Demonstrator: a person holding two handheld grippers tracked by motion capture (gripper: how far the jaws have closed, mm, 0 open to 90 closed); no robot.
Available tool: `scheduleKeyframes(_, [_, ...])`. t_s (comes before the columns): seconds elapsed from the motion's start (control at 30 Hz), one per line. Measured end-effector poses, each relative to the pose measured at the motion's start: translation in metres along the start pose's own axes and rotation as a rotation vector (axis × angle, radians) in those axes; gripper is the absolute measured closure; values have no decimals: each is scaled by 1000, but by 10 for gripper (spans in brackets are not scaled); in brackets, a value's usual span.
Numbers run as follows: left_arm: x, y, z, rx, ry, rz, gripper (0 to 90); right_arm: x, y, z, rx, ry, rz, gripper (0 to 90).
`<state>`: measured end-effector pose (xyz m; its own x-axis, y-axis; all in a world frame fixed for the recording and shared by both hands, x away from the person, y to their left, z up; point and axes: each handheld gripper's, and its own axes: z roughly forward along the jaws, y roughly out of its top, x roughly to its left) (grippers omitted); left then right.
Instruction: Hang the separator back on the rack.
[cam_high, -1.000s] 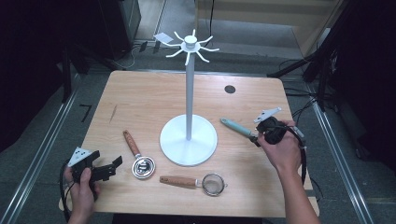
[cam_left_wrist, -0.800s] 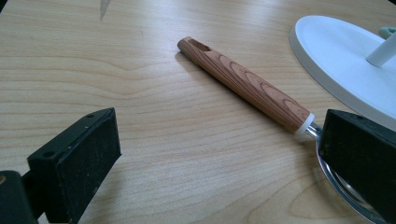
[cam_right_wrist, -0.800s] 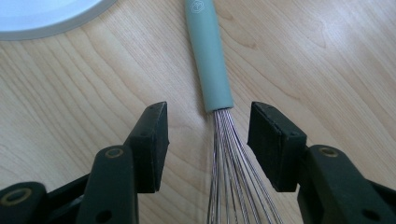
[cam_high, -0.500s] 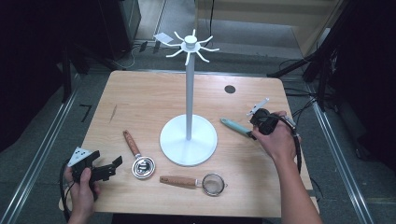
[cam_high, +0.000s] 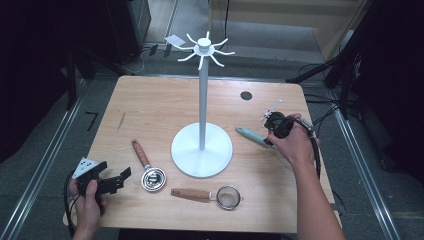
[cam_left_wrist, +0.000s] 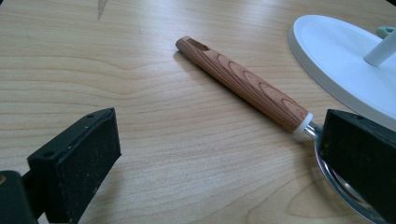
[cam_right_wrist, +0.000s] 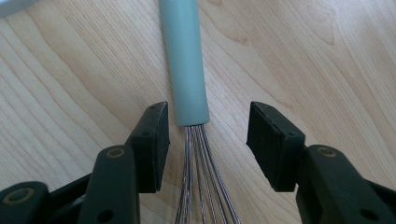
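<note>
Here the right tongs (cam_right_wrist: 205, 140) stand over a whisk (cam_right_wrist: 189, 70) that lies flat on the wooden bench (cam_high: 150, 105). Jaws apart, one on each side of the spot where the green handle meets the wires; neither pad touches it. In the high view the whisk (cam_high: 250, 135) lies just right of the white stand's base (cam_high: 202, 150), with the right hand (cam_high: 292, 145) over its wire end.

Left tongs (cam_high: 112, 182) rest low at the bench's near left corner, jaws apart, nothing between them. Just beyond them a wooden-handled spoon (cam_left_wrist: 243, 84) lies flat; its metal bowl is partly behind one jaw. A small strainer (cam_high: 227, 196) lies near the front edge, in front of the stand.
</note>
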<state>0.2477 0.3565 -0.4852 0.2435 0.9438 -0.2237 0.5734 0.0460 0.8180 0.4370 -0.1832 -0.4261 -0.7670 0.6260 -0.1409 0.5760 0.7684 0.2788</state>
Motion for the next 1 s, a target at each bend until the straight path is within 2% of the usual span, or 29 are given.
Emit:
scheduleKeyframes(0.2, [0,0,0,1,-1,-1,0,0,7,6,11,17,-8,549])
scheduleKeyframes(0.23, [0,0,0,1,-3,-1,0,-1,10,9,30,52,-16,573])
scheduleKeyframes(0.27, [0,0,0,3,-2,0,0,-1,10,9,30,52,-16,573])
scheduleKeyframes(0.3, [0,0,0,2,-3,-2,0,-1,13,13,56,55,-22,583])
scheduleKeyframes(0.37, [0,0,0,2,-3,-1,0,-2,14,16,59,58,-26,589])
scheduleKeyframes(0.47, [0,0,1,3,-4,-1,0,-3,16,26,96,91,-26,626])
scheduleKeyframes(0.6, [0,0,0,3,-8,-1,0,-3,16,33,134,94,-24,642])
scheduleKeyframes(0.8, [0,0,1,6,-10,1,0,-1,20,37,141,96,-25,669])
scheduleKeyframes(0.87, [0,0,1,11,-10,3,0,0,23,41,165,118,-37,679])
scheduleKeyframes(1.0, [0,0,1,14,-12,4,0,2,26,45,177,116,-54,677])
